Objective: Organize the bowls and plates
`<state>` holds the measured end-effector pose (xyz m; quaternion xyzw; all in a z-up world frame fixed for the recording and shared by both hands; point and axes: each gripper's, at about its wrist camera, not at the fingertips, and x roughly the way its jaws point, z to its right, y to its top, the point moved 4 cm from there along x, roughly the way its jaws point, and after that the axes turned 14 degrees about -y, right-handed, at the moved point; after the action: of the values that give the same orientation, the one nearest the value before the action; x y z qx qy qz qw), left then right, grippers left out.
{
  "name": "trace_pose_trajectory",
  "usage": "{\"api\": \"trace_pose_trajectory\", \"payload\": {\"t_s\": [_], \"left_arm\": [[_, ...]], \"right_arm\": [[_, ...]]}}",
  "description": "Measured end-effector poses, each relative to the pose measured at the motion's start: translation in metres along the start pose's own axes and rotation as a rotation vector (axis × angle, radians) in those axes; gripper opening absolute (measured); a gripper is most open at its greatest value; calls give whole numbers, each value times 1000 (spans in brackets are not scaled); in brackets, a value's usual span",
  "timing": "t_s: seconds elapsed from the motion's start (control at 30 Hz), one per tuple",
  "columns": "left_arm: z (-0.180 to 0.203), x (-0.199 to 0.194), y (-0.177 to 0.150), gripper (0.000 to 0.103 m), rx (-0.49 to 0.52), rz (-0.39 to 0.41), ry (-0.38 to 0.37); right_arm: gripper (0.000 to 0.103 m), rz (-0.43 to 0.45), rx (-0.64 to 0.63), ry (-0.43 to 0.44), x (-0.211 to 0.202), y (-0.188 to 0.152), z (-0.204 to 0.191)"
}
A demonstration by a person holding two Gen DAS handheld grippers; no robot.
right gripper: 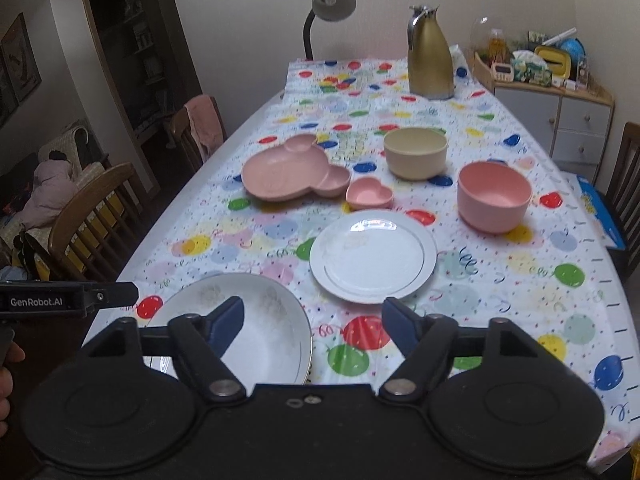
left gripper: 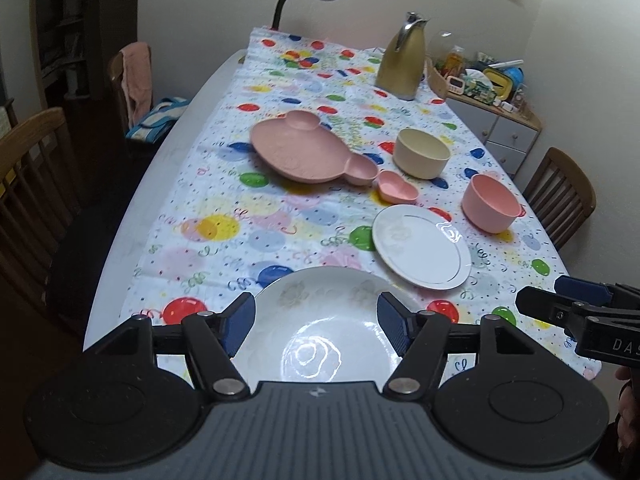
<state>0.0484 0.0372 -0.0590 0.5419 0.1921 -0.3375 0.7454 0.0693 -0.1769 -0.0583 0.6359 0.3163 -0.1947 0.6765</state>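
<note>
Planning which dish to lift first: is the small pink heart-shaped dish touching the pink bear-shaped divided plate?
Cannot tell. In both views the heart-shaped dish sits against the bear-shaped plate's ear edge, no clear gap.

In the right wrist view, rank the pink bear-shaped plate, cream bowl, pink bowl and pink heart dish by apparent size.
1. pink bear-shaped plate, widest.
2. pink bowl and cream bowl: look alike; the pink one sits nearer the camera, so I won't rank them.
3. pink heart dish, clearly smallest.
</note>
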Motion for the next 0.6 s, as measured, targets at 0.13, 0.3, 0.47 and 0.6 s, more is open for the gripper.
{"api": "trace_pose_trajectory", "payload": {"t_s": [0.13,0.3,0.47,0.6], "left_arm": [[12,0,8,73,35,17,-20],[24,2,16,79,65,31,-45],[33,14,23,80,88,23,-69],[37,31,29,81,95,-1,-75]], "right_arm": [[85,41,4,-14,-10,6,5],[92,83,10,-42,-18,11,12],[102,122,40,-70,-23,15,22],[102,132,46,-94,-22,18,30]]}}
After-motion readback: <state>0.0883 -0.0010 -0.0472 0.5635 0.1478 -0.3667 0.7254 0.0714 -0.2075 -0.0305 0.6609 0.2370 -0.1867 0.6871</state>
